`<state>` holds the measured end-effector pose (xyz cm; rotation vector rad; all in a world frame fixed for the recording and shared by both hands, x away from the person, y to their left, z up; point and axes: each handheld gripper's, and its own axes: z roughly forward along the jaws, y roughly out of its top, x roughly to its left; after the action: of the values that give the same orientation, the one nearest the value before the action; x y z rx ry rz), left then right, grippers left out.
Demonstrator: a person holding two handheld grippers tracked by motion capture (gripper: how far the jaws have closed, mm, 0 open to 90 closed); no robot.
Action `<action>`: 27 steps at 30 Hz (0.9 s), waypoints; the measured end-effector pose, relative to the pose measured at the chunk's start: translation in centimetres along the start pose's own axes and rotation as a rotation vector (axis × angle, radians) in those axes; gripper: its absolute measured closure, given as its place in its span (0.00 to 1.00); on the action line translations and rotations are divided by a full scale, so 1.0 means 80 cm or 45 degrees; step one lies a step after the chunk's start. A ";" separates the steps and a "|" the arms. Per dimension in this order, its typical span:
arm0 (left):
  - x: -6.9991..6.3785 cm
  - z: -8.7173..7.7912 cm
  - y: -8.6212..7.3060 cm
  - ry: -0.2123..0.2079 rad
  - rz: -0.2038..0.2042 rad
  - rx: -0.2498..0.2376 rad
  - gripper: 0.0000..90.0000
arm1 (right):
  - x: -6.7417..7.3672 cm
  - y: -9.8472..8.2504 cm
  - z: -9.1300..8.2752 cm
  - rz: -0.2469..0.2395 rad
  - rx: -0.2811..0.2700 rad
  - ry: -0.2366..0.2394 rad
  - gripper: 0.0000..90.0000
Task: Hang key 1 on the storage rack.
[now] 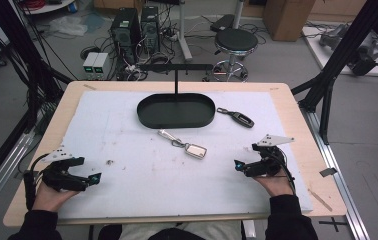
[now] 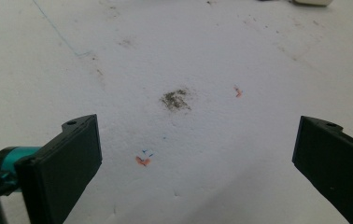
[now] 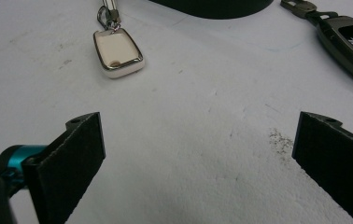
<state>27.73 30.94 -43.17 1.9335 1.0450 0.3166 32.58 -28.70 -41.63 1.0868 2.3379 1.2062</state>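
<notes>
Both hand-held grippers — left [image 1: 95, 178], right [image 1: 237, 165] — are resting on the tabletop [image 1: 127, 150], jaws gaping wide, gripping nothing. The white key fob [image 3: 117, 52] is lying ahead of the right one, untouched.

Even, diffuse overhead light, slightly dim in the high view. The white foam sheet on the tabletop [image 1: 127, 135] reads bright, with soft shadows. Gripper views are soft and grainy; near black tongs blur at the edges.

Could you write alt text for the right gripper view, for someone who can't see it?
Two open black jaws frame a white mat. Beyond them lies a white key fob with a metal clip, and at right a dark key fob; a black tray's edge shows at top.
</notes>
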 end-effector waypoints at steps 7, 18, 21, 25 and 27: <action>0.000 -0.001 0.000 -0.003 0.000 -0.011 0.02 | 0.001 0.000 0.000 0.004 0.003 0.004 0.02; 0.001 0.000 0.000 -0.009 0.000 -0.010 0.02 | 0.001 -0.002 0.001 0.011 0.015 -0.001 0.02; 0.001 0.000 0.000 -0.008 0.004 -0.014 0.02 | 0.001 -0.002 0.002 0.006 0.018 -0.002 0.02; 0.001 0.000 0.000 -0.003 0.005 -0.012 0.02 | 0.002 0.000 0.004 0.006 0.030 -0.004 0.02; 0.000 0.000 0.000 -0.004 0.011 -0.010 0.02 | 0.002 0.001 0.005 0.004 0.032 -0.005 0.02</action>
<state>27.72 30.95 -43.19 1.9318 1.0319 0.3222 32.68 -28.33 -41.81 1.1009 2.3552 1.1775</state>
